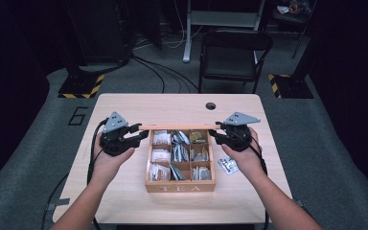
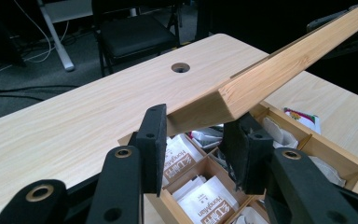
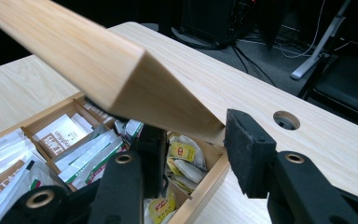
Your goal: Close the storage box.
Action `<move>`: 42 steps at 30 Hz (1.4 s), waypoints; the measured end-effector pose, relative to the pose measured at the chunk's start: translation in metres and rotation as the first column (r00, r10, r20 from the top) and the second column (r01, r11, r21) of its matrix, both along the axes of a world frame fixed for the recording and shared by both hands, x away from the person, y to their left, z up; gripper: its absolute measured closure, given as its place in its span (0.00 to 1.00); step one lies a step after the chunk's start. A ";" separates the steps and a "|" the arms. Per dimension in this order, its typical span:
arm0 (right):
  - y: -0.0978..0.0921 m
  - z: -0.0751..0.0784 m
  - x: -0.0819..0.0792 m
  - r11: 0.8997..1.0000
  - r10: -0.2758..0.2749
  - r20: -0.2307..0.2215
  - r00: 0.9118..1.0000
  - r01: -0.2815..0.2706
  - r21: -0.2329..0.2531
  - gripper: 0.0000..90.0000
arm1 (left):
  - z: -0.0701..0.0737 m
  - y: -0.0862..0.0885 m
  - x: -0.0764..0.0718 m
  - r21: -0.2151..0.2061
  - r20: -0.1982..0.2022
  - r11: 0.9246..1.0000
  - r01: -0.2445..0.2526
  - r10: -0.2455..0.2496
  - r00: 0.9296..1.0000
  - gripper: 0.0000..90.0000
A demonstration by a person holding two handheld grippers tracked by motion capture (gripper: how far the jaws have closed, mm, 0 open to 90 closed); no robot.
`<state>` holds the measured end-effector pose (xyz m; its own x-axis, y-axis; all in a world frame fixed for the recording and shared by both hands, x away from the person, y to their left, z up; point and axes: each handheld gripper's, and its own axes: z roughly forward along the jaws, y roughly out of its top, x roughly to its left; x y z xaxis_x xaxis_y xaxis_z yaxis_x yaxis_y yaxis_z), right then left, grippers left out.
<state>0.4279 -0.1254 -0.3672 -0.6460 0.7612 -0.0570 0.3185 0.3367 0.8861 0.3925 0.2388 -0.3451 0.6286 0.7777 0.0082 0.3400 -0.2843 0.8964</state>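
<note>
An open wooden tea box marked TEA sits mid-table, its compartments full of tea packets. Its hinged lid is tilted up over the back edge. My left gripper is at the lid's left end, and in the left gripper view the gripper has its pads pressed on either side of the lid corner. My right gripper holds the right end the same way; in the right gripper view the gripper clamps the lid end wall.
A loose tea packet lies on the table right of the box. A cable hole is in the tabletop behind the box. A black folding chair stands beyond the far edge.
</note>
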 end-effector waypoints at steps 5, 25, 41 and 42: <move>-0.001 -0.002 -0.002 1.000 0.001 -0.018 1.000 0.000 0.014 0.65 | -0.002 0.000 -0.002 0.003 -0.003 1.000 0.003 -0.003 1.000 0.67; -0.006 0.006 -0.039 0.999 0.045 0.019 0.999 -0.045 -0.003 0.60 | -0.015 0.000 -0.017 0.016 -0.028 1.000 0.018 -0.017 0.999 0.66; -0.008 -0.016 -0.059 0.999 0.049 0.000 0.999 -0.049 0.008 0.61 | -0.038 0.000 -0.037 0.046 -0.042 0.999 0.029 -0.027 0.999 0.66; -0.008 -0.018 -0.060 0.999 0.046 -0.005 0.999 -0.045 0.012 0.61 | -0.043 0.000 -0.040 0.048 -0.045 0.998 0.030 -0.028 0.999 0.66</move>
